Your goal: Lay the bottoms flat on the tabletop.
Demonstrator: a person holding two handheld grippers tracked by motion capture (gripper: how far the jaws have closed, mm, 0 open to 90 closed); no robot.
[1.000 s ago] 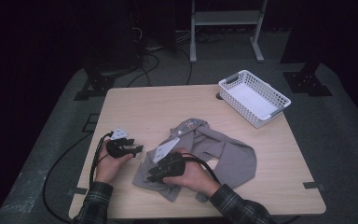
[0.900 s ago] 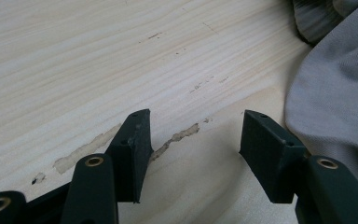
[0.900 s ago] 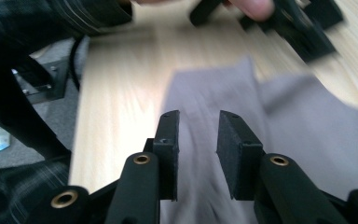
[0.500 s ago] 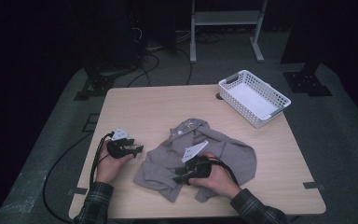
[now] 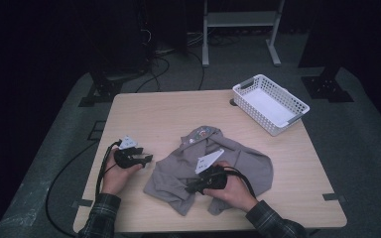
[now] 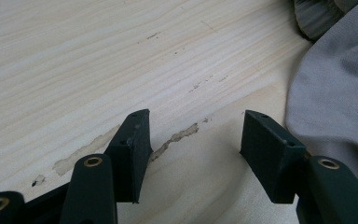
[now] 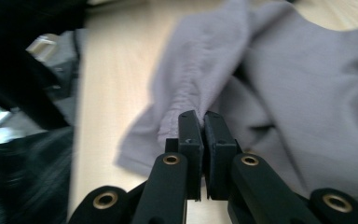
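Note:
A crumpled grey garment (image 5: 238, 163) lies on the wooden table (image 5: 168, 114), right of centre near the front. My right gripper (image 5: 188, 189) rests on its front part, pointing left. In the right gripper view its jaws have just closed together on a ribbed fold of the garment (image 7: 307, 70) at the tips (image 7: 201, 116). My left gripper (image 5: 149, 158) sits on the table just left of the garment. In the left gripper view it is open (image 6: 196, 126) over bare wood, and the garment's edge (image 6: 335, 93) lies beside its right jaw.
A white plastic basket (image 5: 270, 103) stands at the table's far right corner. Black cables trail from both grippers, and one hangs off the table's left side (image 5: 59, 178). Bare wood stretches across the far left half of the table.
My right hand has slid to the right and slightly toward the front across the garment, and its jaws have shut on a fold. The left hand has stayed put.

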